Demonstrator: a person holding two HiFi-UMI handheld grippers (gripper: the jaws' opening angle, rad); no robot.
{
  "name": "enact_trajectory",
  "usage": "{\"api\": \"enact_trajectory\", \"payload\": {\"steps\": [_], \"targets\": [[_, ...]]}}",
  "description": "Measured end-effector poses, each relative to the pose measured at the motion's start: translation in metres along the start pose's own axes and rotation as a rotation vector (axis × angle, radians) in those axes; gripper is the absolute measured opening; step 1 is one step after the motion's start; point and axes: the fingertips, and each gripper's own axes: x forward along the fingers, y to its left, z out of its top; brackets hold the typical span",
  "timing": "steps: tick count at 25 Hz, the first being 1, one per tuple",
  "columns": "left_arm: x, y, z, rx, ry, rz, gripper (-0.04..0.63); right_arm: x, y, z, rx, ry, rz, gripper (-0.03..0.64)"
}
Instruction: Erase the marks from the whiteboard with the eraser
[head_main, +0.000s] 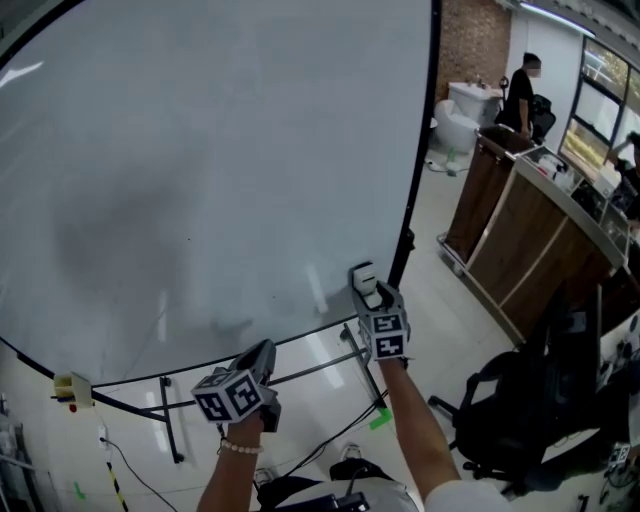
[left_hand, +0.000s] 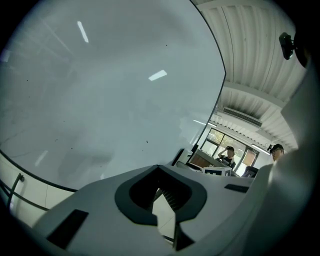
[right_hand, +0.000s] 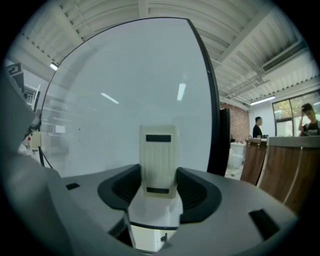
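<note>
The big whiteboard (head_main: 210, 150) in its black frame fills most of the head view; it carries a faint grey smudge (head_main: 120, 235) and a few tiny dark specks. My right gripper (head_main: 373, 297) is up at the board's lower right corner, shut on the white ribbed eraser (head_main: 364, 276). The right gripper view shows that eraser (right_hand: 158, 160) standing upright between the jaws of the right gripper (right_hand: 158, 189), facing the board (right_hand: 125, 90). My left gripper (head_main: 262, 352) hangs lower, just below the board's bottom edge. In its own view the left gripper (left_hand: 162, 200) is shut with nothing in it.
A wooden counter (head_main: 520, 235) runs along the right, with a black office chair (head_main: 535, 400) in front of it. A person (head_main: 520, 88) stands at the far back. A small yellowish box (head_main: 72, 388) sits at the frame's lower left. The board's stand bars (head_main: 310, 370) cross below it.
</note>
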Motion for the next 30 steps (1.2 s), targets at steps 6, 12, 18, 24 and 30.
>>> {"api": "enact_trajectory", "payload": {"steps": [6,12,18,24,30], "targets": [[0.019,-0.006,-0.014,-0.008,0.007,0.041,0.0,0.006,-0.051,-0.028,0.042,0.033,-0.026,0.251],[0.031,-0.001,-0.027,-0.025,0.024,0.067,0.0,0.015,-0.073,-0.06,0.054,0.062,-0.038,0.252],[0.03,0.014,-0.035,-0.039,0.025,0.075,0.0,0.021,-0.069,-0.09,0.055,0.081,-0.056,0.25],[0.013,0.035,-0.036,-0.062,0.013,0.089,0.0,0.024,-0.034,-0.089,0.059,0.074,-0.05,0.25],[-0.02,0.059,-0.03,-0.078,-0.004,0.094,0.0,0.025,0.033,-0.086,0.053,0.069,-0.013,0.25]]}}
